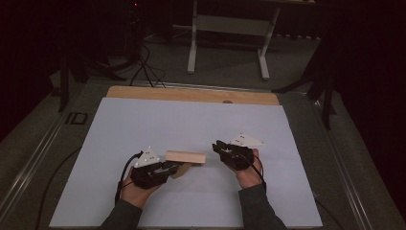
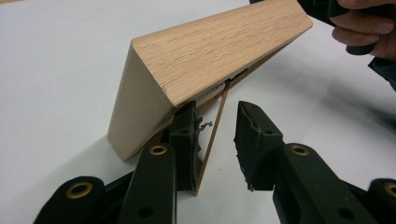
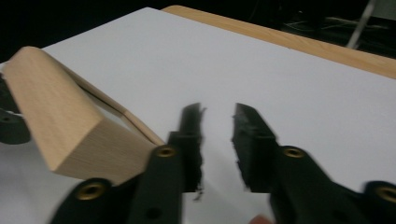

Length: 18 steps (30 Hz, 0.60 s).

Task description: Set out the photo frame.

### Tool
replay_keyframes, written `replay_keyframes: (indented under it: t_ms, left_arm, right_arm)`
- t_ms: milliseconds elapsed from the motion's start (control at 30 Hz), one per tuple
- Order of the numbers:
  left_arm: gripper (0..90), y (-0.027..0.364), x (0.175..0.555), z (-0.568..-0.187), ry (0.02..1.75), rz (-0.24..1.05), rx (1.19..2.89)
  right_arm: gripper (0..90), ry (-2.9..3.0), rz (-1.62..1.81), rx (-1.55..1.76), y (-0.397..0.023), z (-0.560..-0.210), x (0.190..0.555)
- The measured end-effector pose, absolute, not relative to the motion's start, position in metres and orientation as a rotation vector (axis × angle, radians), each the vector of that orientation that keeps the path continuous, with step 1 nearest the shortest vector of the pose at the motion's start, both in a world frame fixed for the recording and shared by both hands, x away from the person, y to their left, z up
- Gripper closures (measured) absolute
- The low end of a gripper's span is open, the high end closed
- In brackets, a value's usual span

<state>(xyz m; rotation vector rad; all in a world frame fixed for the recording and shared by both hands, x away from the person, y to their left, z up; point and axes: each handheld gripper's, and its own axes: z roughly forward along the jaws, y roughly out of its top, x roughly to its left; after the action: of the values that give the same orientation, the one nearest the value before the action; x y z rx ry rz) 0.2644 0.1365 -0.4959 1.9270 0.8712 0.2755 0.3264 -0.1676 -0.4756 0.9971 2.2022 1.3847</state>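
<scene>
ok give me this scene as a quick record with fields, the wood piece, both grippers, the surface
wood block: light oak block with a thin flap hinged under it, tilted up on the sheet
left gripper: jaws apart, the thin flap between them, lying against one jaw
right gripper: jaws apart, nothing between them, beside the block's end
surface: white sheet on a wooden table
block's other end: near the person's right hand

Wooden table [image 1: 191, 94], almost wholly covered by a white sheet [image 1: 191, 124] laid flat on it, bare wood showing as a strip beyond the sheet's far edge. Near the sheet's middle, toward its near edge, a wooden block [image 1: 186, 156], tilted.
</scene>
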Motion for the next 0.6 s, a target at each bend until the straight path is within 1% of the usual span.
replay_keyframes:
  t_ms: [67,167,433,600]
  left_arm:
    - [69.2,0.136,0.264,-0.496,0.871,0.277,1.925]
    - [69.5,0.136,0.264,-0.496,0.871,0.277,1.917]
    - [74.4,0.134,0.264,-0.497,0.876,0.302,1.943]
    - [75.4,0.133,0.264,-0.497,0.878,0.303,1.94]
  right_arm:
    - [83.7,2.193,1.388,1.014,-0.168,-0.476,0.327]
    - [88.3,2.188,1.389,1.01,-0.168,-0.477,0.326]
    - [89.7,2.233,1.424,1.012,-0.156,-0.485,0.328]
    - [89.7,2.261,1.503,1.003,-0.15,-0.486,0.327]
